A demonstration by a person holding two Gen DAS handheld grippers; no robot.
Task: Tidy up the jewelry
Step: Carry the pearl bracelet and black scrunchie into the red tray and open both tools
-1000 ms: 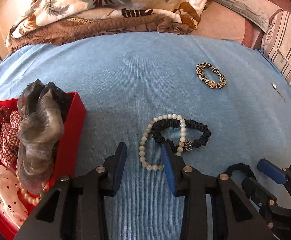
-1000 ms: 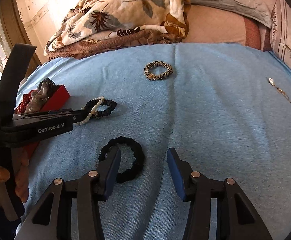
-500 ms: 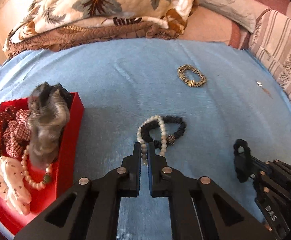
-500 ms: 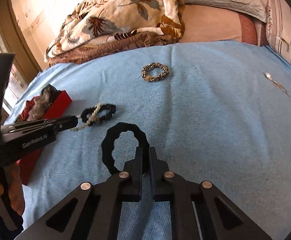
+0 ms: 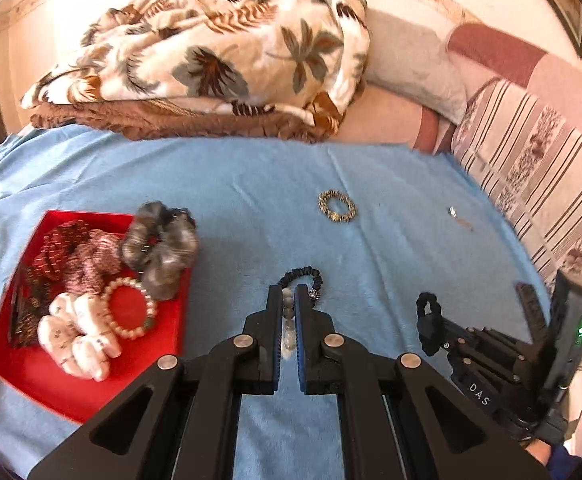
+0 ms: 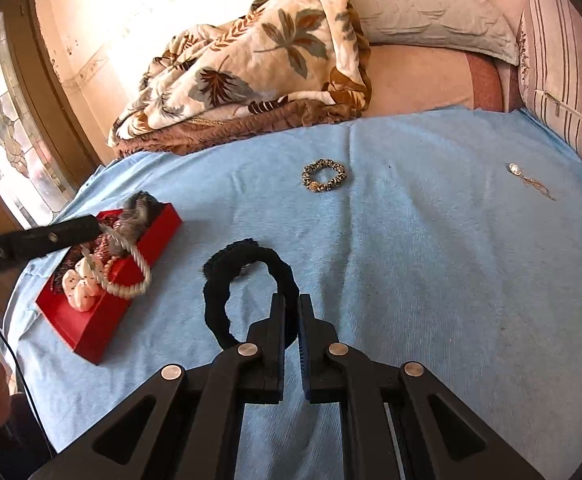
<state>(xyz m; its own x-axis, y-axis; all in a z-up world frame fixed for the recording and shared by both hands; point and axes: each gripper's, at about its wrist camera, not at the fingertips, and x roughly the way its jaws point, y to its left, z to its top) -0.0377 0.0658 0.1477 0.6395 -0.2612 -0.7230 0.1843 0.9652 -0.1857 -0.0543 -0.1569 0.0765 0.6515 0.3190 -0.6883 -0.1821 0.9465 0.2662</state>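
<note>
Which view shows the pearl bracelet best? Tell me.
Right wrist: the pearl bracelet hangs in full loop from the left gripper beside the red box. Left wrist shows only a few beads between its fingers.

A tray (image 5: 19, 368) sits at the left on the sheet (image 5: 231, 184), scrunchies (image 5: 163, 240) and a bead bracelet (image 5: 129, 312) in it. Far right of it lies a beaded bracelet (image 5: 337, 206), a pendant (image 5: 453, 212) further right. Behind, a folded blanket (image 5: 211, 60) and pillows (image 5: 415, 64).

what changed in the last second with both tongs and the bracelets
Both tongs went from open to shut. The left tongs closed on the pale pearl bead bracelet and lifted it toward the red tray; the right tongs closed on the black fabric scrunchie and raised it. The gold-and-black beaded bracelet stayed put.
</note>
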